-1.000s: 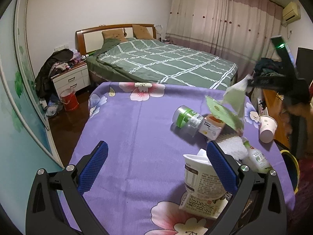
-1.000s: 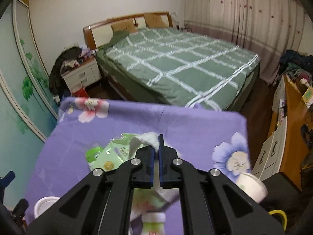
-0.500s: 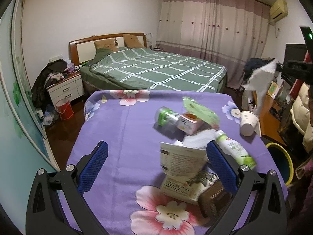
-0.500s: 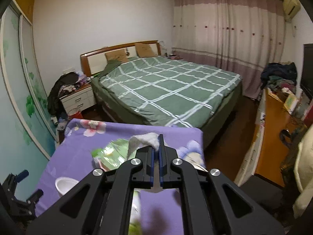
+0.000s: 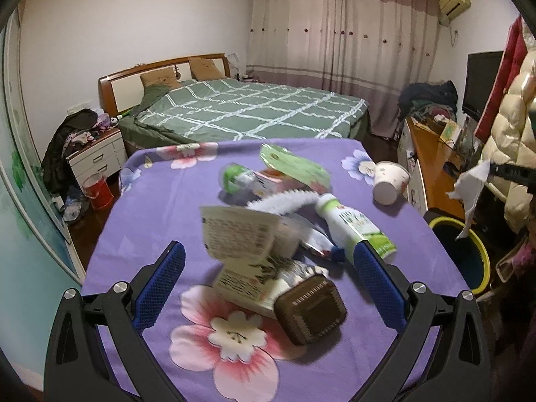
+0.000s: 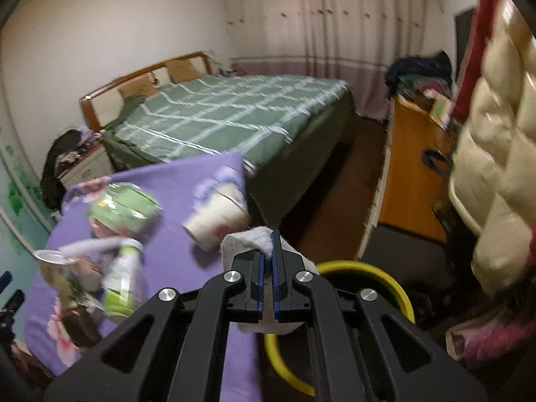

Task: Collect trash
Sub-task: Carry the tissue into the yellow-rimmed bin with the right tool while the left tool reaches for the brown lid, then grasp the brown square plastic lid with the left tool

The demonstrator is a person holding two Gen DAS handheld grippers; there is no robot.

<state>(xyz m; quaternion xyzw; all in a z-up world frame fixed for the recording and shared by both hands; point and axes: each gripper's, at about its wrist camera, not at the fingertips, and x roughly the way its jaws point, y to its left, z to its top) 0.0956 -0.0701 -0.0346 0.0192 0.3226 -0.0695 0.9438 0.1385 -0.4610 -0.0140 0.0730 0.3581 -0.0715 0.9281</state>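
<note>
Landmark: the purple flowered tablecloth (image 5: 140,221).

Left gripper (image 5: 268,278) hung over the near edge of the cloth, blue pads (image 5: 160,284) spread wide apart, nothing pinched. Between and just beyond them, on the cloth: a printed paper cup (image 5: 241,238) on its side, lying over a flat printed packet (image 5: 244,284), with a brown square tub (image 5: 311,308) touching that packet at the near end (all blurred). Further in on the cloth: a green-capped jar (image 5: 234,177), a green snack bag (image 5: 291,167) leaning over it, a white ridged strip (image 5: 284,199), a white-and-green bottle (image 5: 351,224) lying near the left gripper's right pad. At the cloth's far right edge lay a white paper cup (image 5: 390,182) on its side.

Off the right side of the cloth, on the floor, stood the yellow-rimmed bin (image 5: 482,254). Right gripper (image 6: 267,261) was off the cloth's right edge, jaws pressed together on a white tissue (image 6: 248,239). The tissue bulged past the tips and hung below the pads, above the bin's rim. From the left wrist view the tissue dangled over the bin, well apart from the cloth's trash.
</note>
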